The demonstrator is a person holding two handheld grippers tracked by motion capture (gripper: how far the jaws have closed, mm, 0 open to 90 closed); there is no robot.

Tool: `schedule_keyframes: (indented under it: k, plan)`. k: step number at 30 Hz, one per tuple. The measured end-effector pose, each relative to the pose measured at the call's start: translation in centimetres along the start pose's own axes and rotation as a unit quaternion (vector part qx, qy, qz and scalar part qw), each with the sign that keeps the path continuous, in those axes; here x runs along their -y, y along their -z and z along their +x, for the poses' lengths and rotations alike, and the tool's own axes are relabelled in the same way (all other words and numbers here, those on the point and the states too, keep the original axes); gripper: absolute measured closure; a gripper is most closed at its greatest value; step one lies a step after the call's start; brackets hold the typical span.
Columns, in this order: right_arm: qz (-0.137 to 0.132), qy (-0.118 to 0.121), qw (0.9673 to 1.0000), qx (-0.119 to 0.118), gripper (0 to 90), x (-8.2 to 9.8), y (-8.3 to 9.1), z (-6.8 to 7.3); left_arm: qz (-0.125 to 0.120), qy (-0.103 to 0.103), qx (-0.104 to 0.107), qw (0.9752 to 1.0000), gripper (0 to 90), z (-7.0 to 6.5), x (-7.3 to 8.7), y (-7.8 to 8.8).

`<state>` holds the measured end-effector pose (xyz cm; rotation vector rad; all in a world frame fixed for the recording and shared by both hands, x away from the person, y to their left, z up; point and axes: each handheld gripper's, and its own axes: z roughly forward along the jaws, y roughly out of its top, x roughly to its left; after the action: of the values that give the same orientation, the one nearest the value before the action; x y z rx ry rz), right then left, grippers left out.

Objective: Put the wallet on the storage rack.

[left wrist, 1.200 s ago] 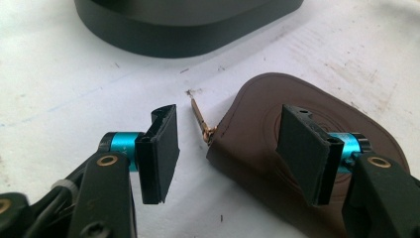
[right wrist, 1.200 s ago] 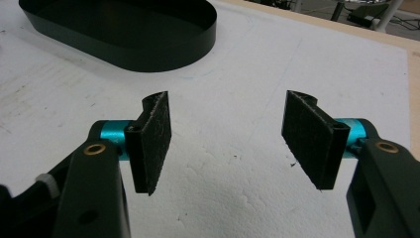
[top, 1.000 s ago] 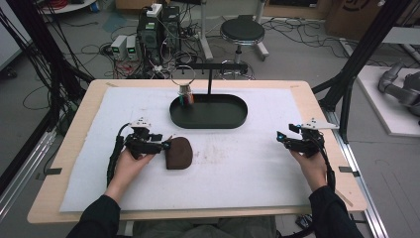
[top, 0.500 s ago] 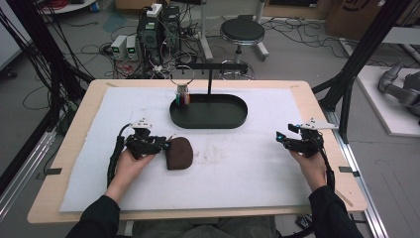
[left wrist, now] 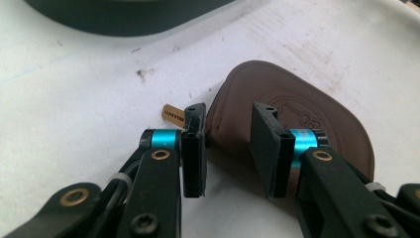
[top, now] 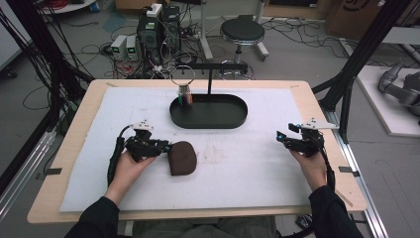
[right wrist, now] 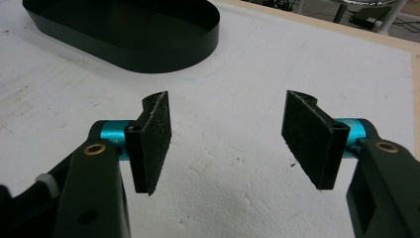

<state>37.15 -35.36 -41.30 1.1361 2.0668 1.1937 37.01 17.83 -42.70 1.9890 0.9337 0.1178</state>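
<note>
Two tools are in play, but the risk sits with the left tool (left wrist: 228,148), whose jaws have just been closing around the near edge of the brown pouch (top: 182,157), which lies flat on the white mat (top: 247,163) of the bench, just in front of the black tray (top: 208,111). In the left gripper view the pouch (left wrist: 307,109) edge sits between the jaws, yet a gap is visible on both sides, so the pads are not pressing on it: released for now, not yet a grip. One jaw rides over the pouch and the other stands at its rim beside a small tan tag (left wrist: 172,114). My worry is a shallow bite: soft leather caught only by its lip may fold, slip out on lifting, or be shoved across the mat instead of held. Catching the tag alone would likely give a weak hold too. A carry toward the tray could then drop the pouch short or knock the small stand (top: 185,94) at the tray's end. Well apart, the right tool (right wrist: 228,144) hangs released over bare mat, too distant to steady anything.
</note>
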Motion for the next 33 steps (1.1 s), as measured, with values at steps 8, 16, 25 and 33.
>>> schedule_keyframes:
  k: [8, 16, 25, 33]
  plan:
    - [0.000, 0.003, 1.0000, 0.001, 36.7, -0.1, 0.0, 0.1, -0.007, -0.008, 0.000, 0.9999, 62.0, 0.9, -1.5, -1.5]
    - [0.003, 0.001, 1.0000, -0.002, 36.7, 0.0, 0.0, 0.1, 0.027, 0.016, 0.042, 0.9986, 70.7, 1.6, -1.4, -2.4]
    - [0.004, 0.005, 1.0000, -0.006, 36.7, 0.0, -0.1, 0.1, 0.051, 0.020, 0.057, 0.9969, 76.7, 0.9, -1.0, -1.7]
    - [0.004, 0.007, 1.0000, -0.004, 36.8, -0.1, -0.1, 0.3, 0.020, 0.037, 0.056, 0.9975, 83.7, 0.9, 0.0, -1.2]
